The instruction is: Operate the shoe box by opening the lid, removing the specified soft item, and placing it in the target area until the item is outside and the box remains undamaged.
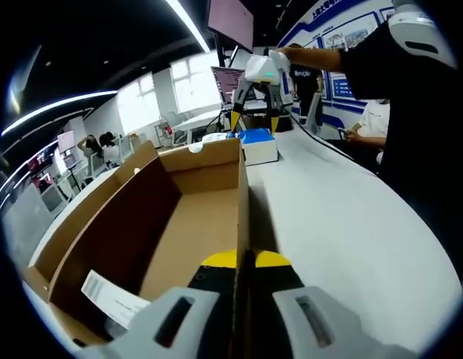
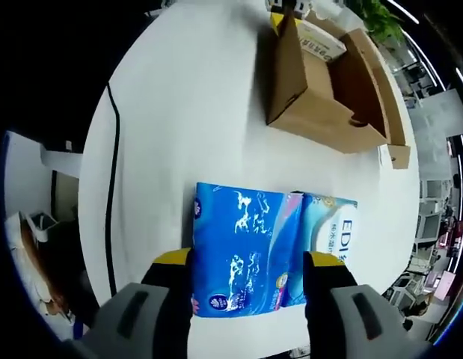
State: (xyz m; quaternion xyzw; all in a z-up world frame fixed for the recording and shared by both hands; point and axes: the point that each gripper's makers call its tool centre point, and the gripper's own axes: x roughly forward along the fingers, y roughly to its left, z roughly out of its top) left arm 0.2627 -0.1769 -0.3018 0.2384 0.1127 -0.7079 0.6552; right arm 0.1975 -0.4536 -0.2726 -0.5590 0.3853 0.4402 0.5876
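Observation:
The brown cardboard shoe box (image 1: 119, 224) lies open on the white table, empty apart from a white paper slip (image 1: 115, 298). My left gripper (image 1: 244, 259) is shut on the top edge of the box's right side wall. Beyond the box's far end, a blue soft tissue pack (image 1: 257, 143) rests on the table with my right gripper (image 1: 255, 123) coming down over it. In the right gripper view the pack (image 2: 242, 247) sits between the yellow-tipped jaws of the right gripper (image 2: 248, 262), which press both its sides. The box (image 2: 306, 97) lies further off.
A person in black (image 1: 411, 97) stands at the table's right side. A thin black cable (image 2: 111, 187) runs along the table near its curved edge. Bare white tabletop (image 1: 328, 217) stretches to the right of the box. Desks and chairs stand in the room behind.

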